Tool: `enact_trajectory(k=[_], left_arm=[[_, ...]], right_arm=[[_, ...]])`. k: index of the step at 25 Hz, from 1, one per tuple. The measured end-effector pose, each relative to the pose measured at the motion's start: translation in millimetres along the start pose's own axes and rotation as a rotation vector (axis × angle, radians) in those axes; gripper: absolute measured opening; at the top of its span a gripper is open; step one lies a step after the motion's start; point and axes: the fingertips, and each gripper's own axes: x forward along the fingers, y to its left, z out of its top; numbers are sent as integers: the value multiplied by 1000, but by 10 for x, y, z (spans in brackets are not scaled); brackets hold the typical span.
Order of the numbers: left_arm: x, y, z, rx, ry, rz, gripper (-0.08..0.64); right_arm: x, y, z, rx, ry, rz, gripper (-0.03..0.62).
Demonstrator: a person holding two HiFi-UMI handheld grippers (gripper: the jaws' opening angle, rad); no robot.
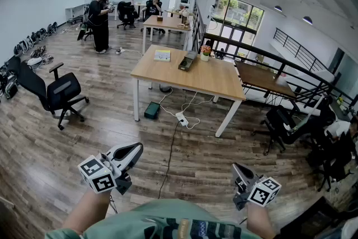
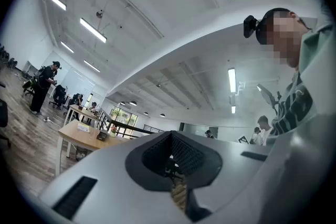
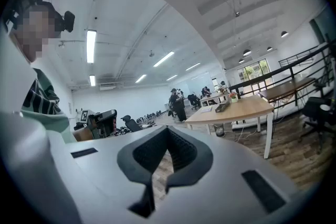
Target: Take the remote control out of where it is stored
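- Left of the desk [image 1: 168,73]: office chair [image 1: 59,92], open floor [image 1: 100,131] between.
- Short of the desk's near edge: left claw [image 1: 136,149], closed, empty.
- On the desk's far side: dark box [image 1: 187,61]; remote control too small to tell.
- Short of the desk's near right corner: right claw [image 1: 237,167], closed, empty.

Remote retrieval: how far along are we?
Nothing done yet. Left gripper and right gripper are both shut and empty, held over the floor, well short of the wooden table. No remote can be made out. Left: approach, find it, take it out.
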Motion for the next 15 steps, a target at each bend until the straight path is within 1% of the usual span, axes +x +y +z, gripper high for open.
enact_trajectory(k=[8,15], left_arm=[[59,-63,2,3,6,-1,-6],[133,-120,14,9,9,-11,-6]], right_arm=[[-41,-74,0,-4,3,5,-3],[-90,-132,17,12,-4,11,-3]])
